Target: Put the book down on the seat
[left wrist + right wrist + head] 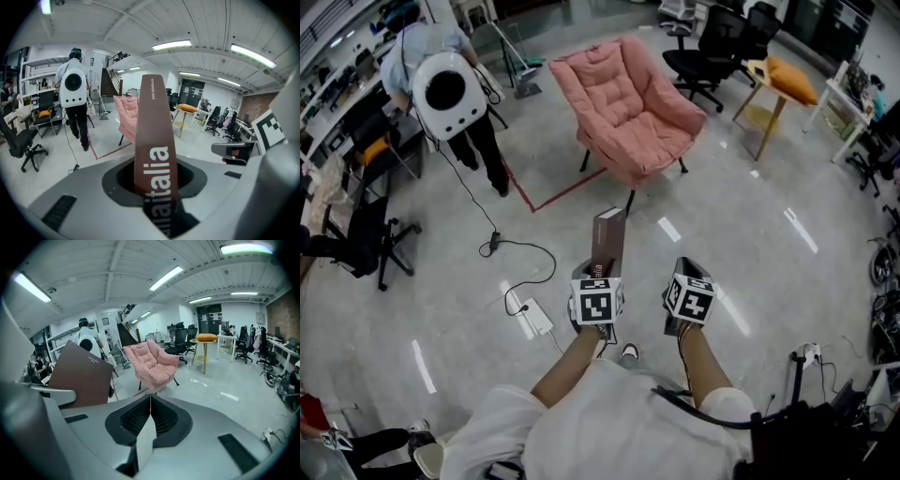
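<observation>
A brown book (607,241) stands upright in my left gripper (601,274), whose jaws are shut on its lower end. In the left gripper view the book's spine (153,140) with white lettering rises out of the left gripper (154,185). The pink cushioned chair (628,98) stands on the floor ahead, its seat bare. It shows past the book (125,117) and ahead of my right gripper (154,363). My right gripper (687,270) hangs beside the left one, its jaws (150,401) meeting with nothing between them. The book's cover (82,376) is at that view's left.
A person with a white backpack (445,89) stands at the far left by desks. A cable and power strip (534,316) lie on the floor front left. Red tape (562,192) marks the floor by the chair. Black office chairs (712,47) and a small table with an orange cushion (780,82) stand behind.
</observation>
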`<state>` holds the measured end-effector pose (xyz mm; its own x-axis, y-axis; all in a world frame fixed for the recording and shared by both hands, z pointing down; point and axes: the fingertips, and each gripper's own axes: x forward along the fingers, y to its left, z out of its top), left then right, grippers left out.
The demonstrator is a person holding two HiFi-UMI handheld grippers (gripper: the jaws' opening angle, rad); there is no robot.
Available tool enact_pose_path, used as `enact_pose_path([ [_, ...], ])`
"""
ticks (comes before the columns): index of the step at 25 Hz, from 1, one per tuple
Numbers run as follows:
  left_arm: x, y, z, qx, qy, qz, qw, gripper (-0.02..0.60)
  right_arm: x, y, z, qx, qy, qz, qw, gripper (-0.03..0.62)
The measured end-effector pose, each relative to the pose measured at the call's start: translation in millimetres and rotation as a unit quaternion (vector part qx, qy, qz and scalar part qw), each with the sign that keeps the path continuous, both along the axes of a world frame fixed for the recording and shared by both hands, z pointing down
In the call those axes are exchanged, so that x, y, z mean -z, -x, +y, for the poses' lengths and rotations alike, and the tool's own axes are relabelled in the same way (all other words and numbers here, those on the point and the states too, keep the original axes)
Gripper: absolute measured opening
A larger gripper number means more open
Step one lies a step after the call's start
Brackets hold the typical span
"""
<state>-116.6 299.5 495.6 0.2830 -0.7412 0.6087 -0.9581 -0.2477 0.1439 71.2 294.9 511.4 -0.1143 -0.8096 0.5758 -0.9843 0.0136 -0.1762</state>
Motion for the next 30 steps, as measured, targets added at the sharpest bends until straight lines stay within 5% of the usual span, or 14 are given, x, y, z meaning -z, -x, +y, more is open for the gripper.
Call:
enact_pose_path([
  [10,-15.1,-32.6,-45.0,0.005,0.01,-0.008,0.9999,0.144,-19.5,-26.4,-53.2,0.015,0.014,-0.014,1.0,0.031],
  [30,-24.6,-29.6,-179.7,0.023,0.02,0.001,0.9995,0.144,-32.5,-23.8,-188.0,0.035,0.033,-0.008,0.999,0.031],
])
